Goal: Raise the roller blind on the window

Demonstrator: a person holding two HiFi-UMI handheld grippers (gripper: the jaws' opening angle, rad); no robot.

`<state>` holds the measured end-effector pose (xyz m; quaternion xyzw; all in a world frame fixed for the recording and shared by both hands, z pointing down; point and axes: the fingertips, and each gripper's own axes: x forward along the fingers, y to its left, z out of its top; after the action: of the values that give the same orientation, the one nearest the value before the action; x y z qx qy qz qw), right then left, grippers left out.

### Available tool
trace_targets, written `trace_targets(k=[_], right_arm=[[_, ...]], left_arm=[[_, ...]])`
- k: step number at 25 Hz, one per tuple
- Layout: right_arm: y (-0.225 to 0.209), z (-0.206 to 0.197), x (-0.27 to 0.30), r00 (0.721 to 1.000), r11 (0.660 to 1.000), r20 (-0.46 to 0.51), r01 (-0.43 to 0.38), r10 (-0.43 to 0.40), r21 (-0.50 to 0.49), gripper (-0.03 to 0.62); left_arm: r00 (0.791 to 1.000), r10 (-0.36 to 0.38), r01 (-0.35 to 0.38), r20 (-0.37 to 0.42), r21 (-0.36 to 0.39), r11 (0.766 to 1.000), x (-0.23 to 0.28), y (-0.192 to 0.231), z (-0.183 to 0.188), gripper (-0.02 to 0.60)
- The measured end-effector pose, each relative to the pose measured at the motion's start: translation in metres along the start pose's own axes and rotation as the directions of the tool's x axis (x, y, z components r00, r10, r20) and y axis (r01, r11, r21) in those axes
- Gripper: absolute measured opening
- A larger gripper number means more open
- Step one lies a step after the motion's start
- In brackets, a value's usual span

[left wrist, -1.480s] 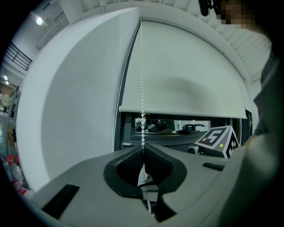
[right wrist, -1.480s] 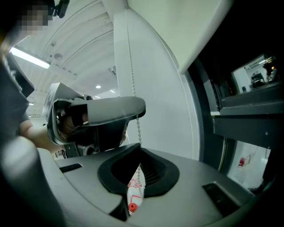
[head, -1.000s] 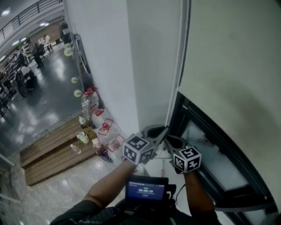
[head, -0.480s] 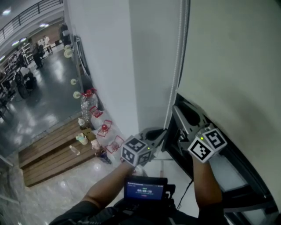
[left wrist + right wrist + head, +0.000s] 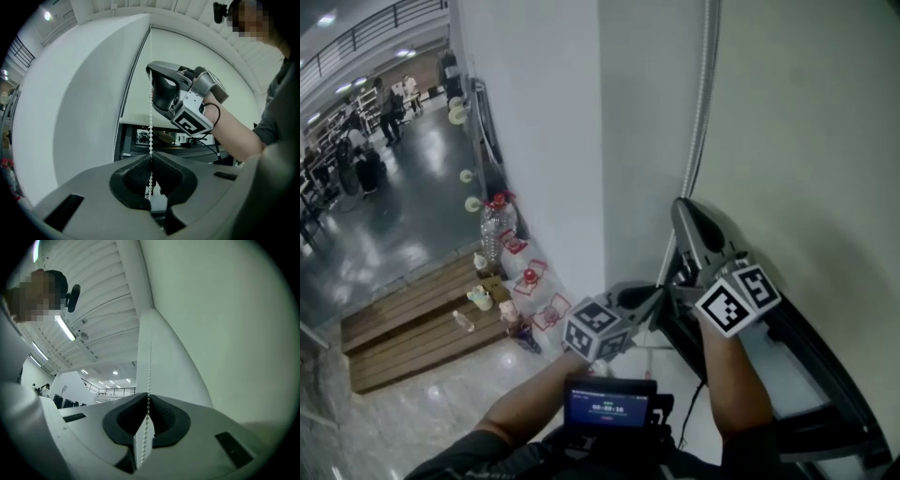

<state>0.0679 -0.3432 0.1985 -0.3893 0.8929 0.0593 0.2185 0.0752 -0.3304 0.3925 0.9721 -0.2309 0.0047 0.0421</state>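
Light was soft and even, coming mostly from a ceiling strip lamp (image 5: 64, 328) overhead. The blind (image 5: 806, 141) and white wall (image 5: 544, 141) looked flat and pale, with little shadow. The glossy floor (image 5: 403, 216) carried streaks of glare. Both gripper views were fisheye, bent hard and black at the corners. The bead chain (image 5: 150, 122) was sharp farther off and soft close to the lens.

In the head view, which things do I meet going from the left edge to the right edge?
Wooden platform, large water bottle, left gripper, right gripper (jaws closing, the bead chain between them), roller blind.
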Motion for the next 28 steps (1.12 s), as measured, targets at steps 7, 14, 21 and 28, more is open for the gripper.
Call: trace_targets(k=[7,14,21,28], right_arm=[[0.003,-0.002,-0.003,1.0,0.998,-0.001,0.007,-0.007,-0.056,0.009],[0.005,-0.004,-0.01,1.0,0.997,-0.001,0.008,-0.008,-0.082,0.008],[0.002,-0.014,-0.014,1.0,0.996,-0.023,0.011,-0.013,-0.092,0.008],[-0.004,-0.064,-0.034,0.993,0.997,-0.109,0.037,-0.044,-0.07,0.008]], left_arm=[[1.0,-0.006,0.006,0.01,-0.015,1.0,-0.003,0.001,-0.001,-0.002],[1.0,-0.017,0.017,0.015,-0.011,1.0,0.001,-0.004,-0.004,-0.002],[1.0,-0.012,0.012,-0.01,0.005,1.0,0.007,-0.001,-0.015,-0.002],[0.992,0.035,-0.037,-0.123,-0.012,0.999,0.006,0.008,-0.069,-0.002]])
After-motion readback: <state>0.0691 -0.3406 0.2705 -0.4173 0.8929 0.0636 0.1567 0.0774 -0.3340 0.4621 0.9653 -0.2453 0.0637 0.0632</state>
